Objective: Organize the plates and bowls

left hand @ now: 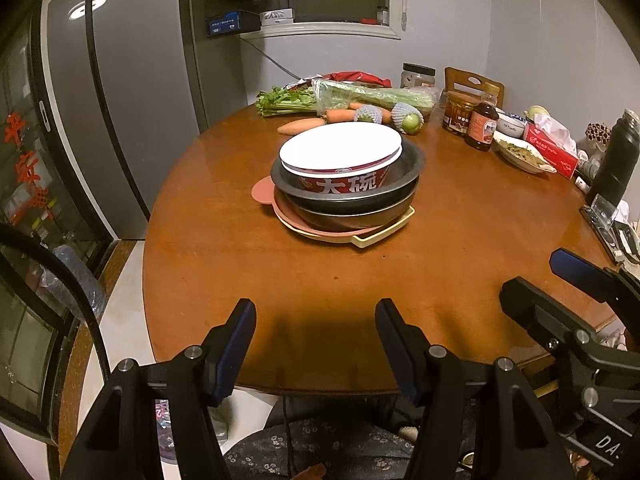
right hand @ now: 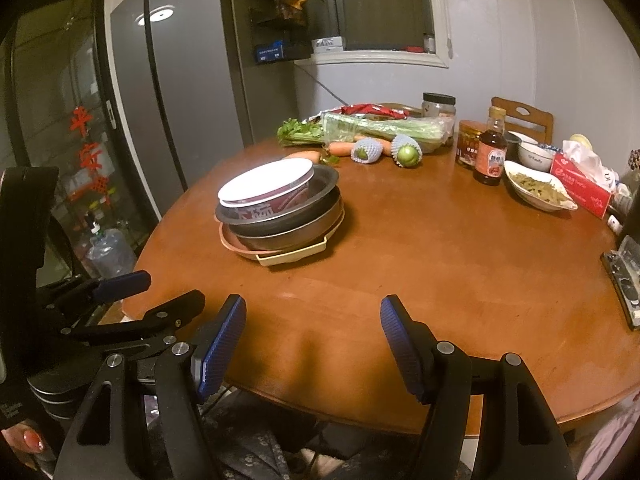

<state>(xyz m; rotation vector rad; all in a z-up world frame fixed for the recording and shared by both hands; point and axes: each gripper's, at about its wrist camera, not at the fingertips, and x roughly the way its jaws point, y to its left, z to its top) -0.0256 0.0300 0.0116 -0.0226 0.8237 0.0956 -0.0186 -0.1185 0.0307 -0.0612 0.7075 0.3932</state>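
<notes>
Red paper bowl (left hand: 344, 178) printed 大碗 tops stacked metal pans (left hand: 348, 200); left gripper (left hand: 316, 320) and right gripper (right hand: 312, 316) gape apart, empty.

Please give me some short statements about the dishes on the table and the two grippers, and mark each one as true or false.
1. The red-and-white bowl sits on top of the stack. True.
2. The left gripper is shut on the metal basin. False: it is open and holds nothing, near the table edge.
3. The stack rests on a pink plate and a cream tray. True.
4. The right gripper touches the stack. False: it is open, apart from it.
5. The carrots lie inside the bowl. False: they lie on the wooden table, behind the stack.
</notes>
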